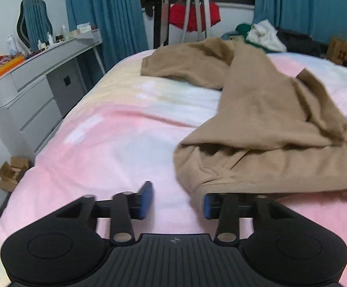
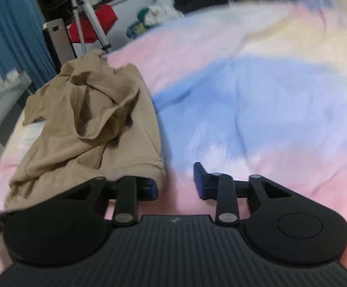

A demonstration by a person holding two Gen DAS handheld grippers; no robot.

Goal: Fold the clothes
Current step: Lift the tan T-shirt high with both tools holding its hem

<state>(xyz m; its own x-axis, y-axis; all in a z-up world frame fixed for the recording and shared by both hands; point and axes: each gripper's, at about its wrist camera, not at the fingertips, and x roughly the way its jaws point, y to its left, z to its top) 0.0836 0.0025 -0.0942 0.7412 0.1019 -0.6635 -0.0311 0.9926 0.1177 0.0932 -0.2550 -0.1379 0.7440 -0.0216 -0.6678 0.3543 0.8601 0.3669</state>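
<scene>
A crumpled tan garment (image 1: pixel 257 119) lies across the right half of the bed (image 1: pixel 101 131), which has pink, white and blue bedding. In the left wrist view my left gripper (image 1: pixel 177 202) hovers at the garment's near left corner. It is open, only pink bedding shows between its blue pads (image 1: pixel 146 199), and the cloth's hem lies just over the right finger. In the right wrist view the same tan garment (image 2: pixel 89 119) is bunched at the left on the bed (image 2: pixel 257 95). My right gripper (image 2: pixel 176 185) is open at its near right corner, and the cloth's corner lies above the left finger.
A grey dresser (image 1: pixel 30 95) with bottles and a mirror (image 1: pixel 33 21) runs along the bed's left side. A clothes rack with a red garment (image 1: pixel 192 16) stands past the far end. A pile of other clothes (image 1: pixel 262 33) sits at the far right. Cardboard boxes (image 1: pixel 11 172) lie on the floor.
</scene>
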